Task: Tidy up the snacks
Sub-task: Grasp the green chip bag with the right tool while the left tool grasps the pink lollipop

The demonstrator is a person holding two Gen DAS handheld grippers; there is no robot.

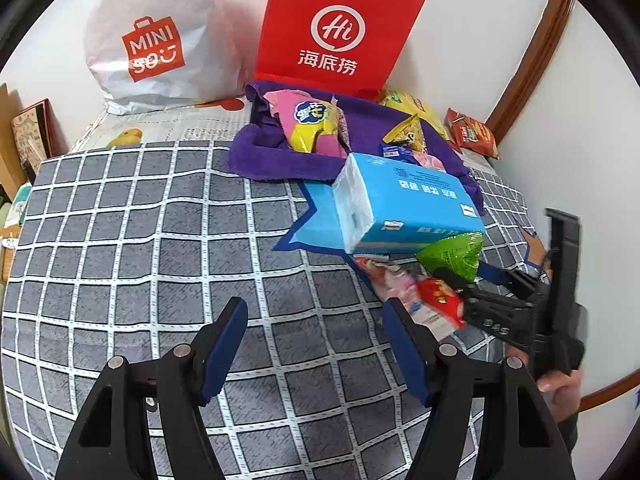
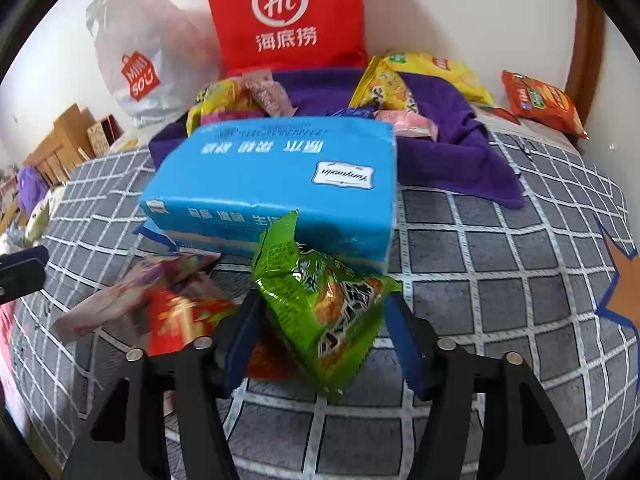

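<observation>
My right gripper [image 2: 320, 320] is shut on a green snack packet [image 2: 324, 312], holding it just in front of a blue tissue pack [image 2: 272, 184]; the packet also shows in the left wrist view [image 1: 452, 254]. A red packet [image 2: 180, 316] and a pale pink packet [image 2: 116, 300] lie to its left on the checked cloth. My left gripper [image 1: 316, 344] is open and empty over the cloth, left of the right gripper [image 1: 452, 280]. A purple towel [image 1: 260, 152] behind the tissue pack holds several snack packets, among them a pink and yellow one [image 1: 312, 124].
A red Haidilao bag [image 1: 336, 28] and a white Miniso bag [image 1: 152, 40] stand against the back wall. An orange-red packet [image 2: 544, 100] lies at the far right by a wooden door frame [image 1: 528, 60]. Boxes [image 2: 68, 144] sit at the far left.
</observation>
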